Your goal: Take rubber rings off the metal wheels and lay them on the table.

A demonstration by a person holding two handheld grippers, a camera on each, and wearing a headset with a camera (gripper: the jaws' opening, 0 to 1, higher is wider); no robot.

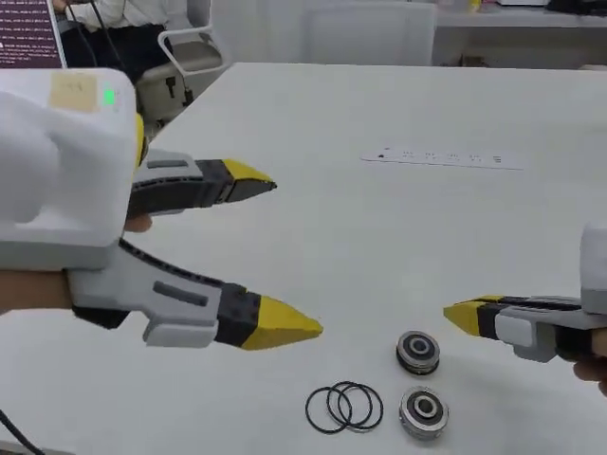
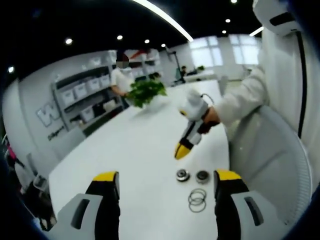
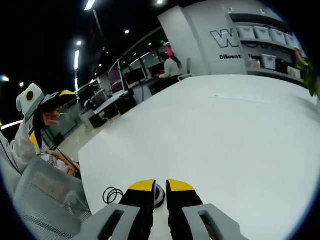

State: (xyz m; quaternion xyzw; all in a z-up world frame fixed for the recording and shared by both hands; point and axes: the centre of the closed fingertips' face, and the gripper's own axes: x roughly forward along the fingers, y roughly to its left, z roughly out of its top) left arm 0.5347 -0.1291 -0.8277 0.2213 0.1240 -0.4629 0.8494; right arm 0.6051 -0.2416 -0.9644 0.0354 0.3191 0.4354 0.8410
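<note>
Two small metal wheels (image 1: 417,352) (image 1: 423,413) lie near the front of the white table (image 1: 379,227). The farther wheel shows a dark band around its rim. Three thin black rubber rings (image 1: 344,406) lie overlapping just left of the nearer wheel. My left gripper (image 1: 292,256) hovers at the left, open wide and holding nothing. My right gripper (image 1: 450,316) comes in from the right, shut, with its tip just above the farther wheel. The left gripper view shows the wheels (image 2: 183,175) (image 2: 202,175) and the rings (image 2: 197,199). A wheel (image 3: 159,194) sits behind my right gripper (image 3: 160,186), the rings (image 3: 112,194) to its left.
A flat white power strip (image 1: 441,158) lies further back on the table. Chairs (image 1: 190,52) stand past the far left corner. A green plant (image 2: 145,91) sits at one end of the table, with a person behind it.
</note>
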